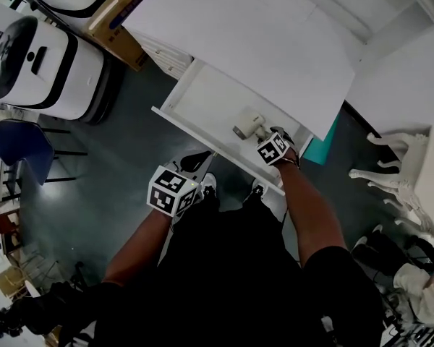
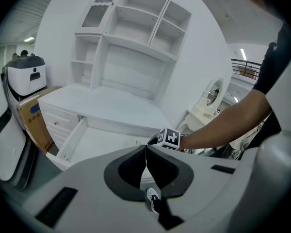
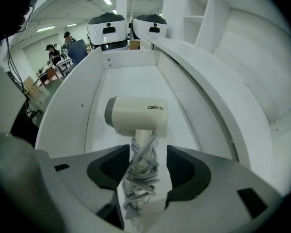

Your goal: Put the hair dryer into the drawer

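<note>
Hair dryer (image 3: 136,113) is down inside the open drawer (image 3: 70,110), near its right end, and it looks to be lying on the drawer floor. Right gripper (image 3: 148,154) has its fingers spread either side of the handle, which has the cord (image 3: 139,178) wound round it. There's a gap showing on the right side, so I'd call this the let-go. Best move imo: back straight out along the handle so the cord loops don't snag, then lift clear of the drawer wall. Barrel lies crosswise, front to back in the drawer, grey end toward the drawer front. Handle points back at the gripper. Left gripper (image 2: 145,148) hangs out front, fingers pressed together on nothing.
</note>
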`<state>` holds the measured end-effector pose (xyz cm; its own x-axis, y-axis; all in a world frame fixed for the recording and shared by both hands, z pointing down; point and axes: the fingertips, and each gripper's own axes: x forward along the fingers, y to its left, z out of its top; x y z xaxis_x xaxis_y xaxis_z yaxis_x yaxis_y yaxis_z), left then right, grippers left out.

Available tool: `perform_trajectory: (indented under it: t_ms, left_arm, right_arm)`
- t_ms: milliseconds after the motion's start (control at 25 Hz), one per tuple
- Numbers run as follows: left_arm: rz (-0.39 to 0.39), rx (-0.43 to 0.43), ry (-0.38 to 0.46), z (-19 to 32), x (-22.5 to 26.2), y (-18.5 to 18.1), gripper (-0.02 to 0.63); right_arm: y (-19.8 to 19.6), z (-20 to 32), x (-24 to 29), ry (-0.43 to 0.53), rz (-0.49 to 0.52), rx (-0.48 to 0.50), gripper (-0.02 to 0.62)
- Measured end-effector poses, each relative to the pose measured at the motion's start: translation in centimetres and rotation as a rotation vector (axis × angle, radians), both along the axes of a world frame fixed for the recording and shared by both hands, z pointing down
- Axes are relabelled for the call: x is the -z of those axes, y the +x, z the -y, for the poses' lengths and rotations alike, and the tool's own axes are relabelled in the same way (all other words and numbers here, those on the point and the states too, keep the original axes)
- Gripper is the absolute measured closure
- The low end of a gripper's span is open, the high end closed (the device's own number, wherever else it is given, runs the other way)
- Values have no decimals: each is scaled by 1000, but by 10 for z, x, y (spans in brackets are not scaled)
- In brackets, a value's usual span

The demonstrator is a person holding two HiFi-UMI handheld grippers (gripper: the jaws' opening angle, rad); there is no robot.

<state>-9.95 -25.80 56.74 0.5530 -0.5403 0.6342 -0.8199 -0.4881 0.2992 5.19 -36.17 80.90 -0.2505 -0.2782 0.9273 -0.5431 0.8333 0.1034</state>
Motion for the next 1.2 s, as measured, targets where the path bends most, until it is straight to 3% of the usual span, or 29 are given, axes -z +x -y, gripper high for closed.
perform_trajectory:
  t_ms: [520,680,880,920,1000,1200]
  left_arm:
    - [-27,-116,62,6,16,4,595]
    - [-35,-148,77,4,20,4,595]
    - [-38,-200,87,-4,22,3,595]
    - [-40,-210,90,-5,23,4,595]
    - [-47,-230,98,-7,26,4,595]
    - [-60,-279,115,-16,32,4,595]
  right_arm:
    - [2,-13,63,84,121,-151,365]
    - [-6,-24,99,81,283,-279,367]
    - [-25,-49,166,78,552,-435,379]
    - [-27,-54,180,88,605,-465,410]
    - [-31,-66,208,120,684,-504,531]
    - [-45,-102,258,148,819,-512,568]
